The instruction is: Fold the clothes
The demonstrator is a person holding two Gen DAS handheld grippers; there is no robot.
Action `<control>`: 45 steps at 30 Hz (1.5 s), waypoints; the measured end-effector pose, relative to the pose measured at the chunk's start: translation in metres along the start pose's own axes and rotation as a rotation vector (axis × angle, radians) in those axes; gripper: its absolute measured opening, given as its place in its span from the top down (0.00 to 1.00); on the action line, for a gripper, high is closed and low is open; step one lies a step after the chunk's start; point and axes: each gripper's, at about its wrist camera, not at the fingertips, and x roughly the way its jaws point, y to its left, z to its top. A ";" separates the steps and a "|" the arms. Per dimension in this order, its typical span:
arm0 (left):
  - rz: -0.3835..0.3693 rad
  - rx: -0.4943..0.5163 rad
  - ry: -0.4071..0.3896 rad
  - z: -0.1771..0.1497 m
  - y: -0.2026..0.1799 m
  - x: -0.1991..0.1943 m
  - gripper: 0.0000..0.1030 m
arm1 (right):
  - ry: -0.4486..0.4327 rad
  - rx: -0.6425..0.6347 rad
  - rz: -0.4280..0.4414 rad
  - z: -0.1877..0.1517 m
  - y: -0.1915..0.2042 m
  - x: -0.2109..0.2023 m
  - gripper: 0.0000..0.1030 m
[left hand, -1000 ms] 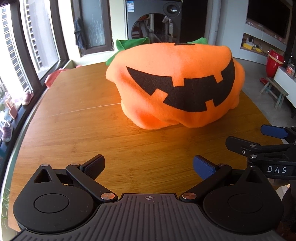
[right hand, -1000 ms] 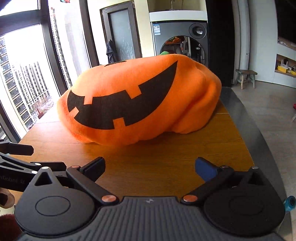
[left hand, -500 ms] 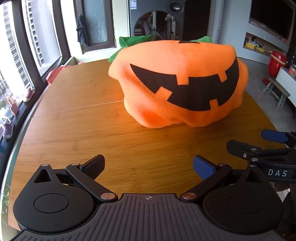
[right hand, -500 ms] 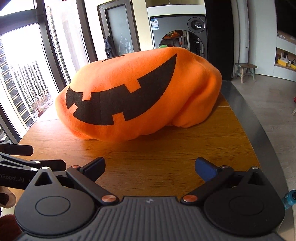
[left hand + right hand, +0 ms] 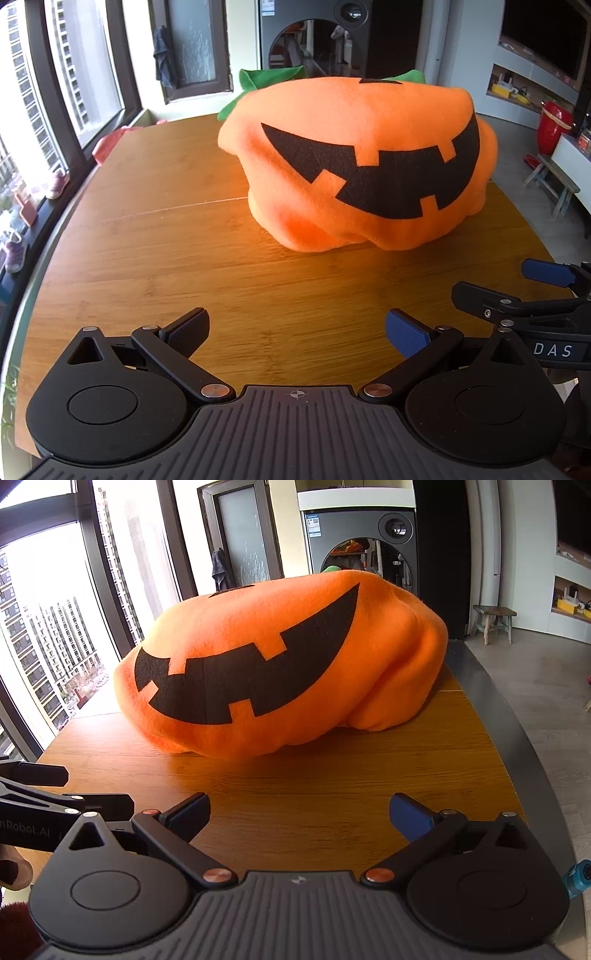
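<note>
Pumpkin costume (image 5: pixel 354 162) amid bare tabletop (image 5: pixel 166 258)

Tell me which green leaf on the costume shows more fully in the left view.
The left leaf; the right leaf only peeks over the orange costume.

A high-rise apartment living area: a front-loading washing machine (image 5: pixel 364 550) stands against the far wall, apartment towers (image 5: pixel 44 646) fill tall windows, children's shoes (image 5: pixel 57 182) line the sill beside a wooden surface (image 5: pixel 184 258).
</note>
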 end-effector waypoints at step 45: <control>-0.063 -0.032 -0.032 0.029 0.038 0.022 0.00 | -0.029 -0.407 -0.174 0.013 0.017 0.039 0.00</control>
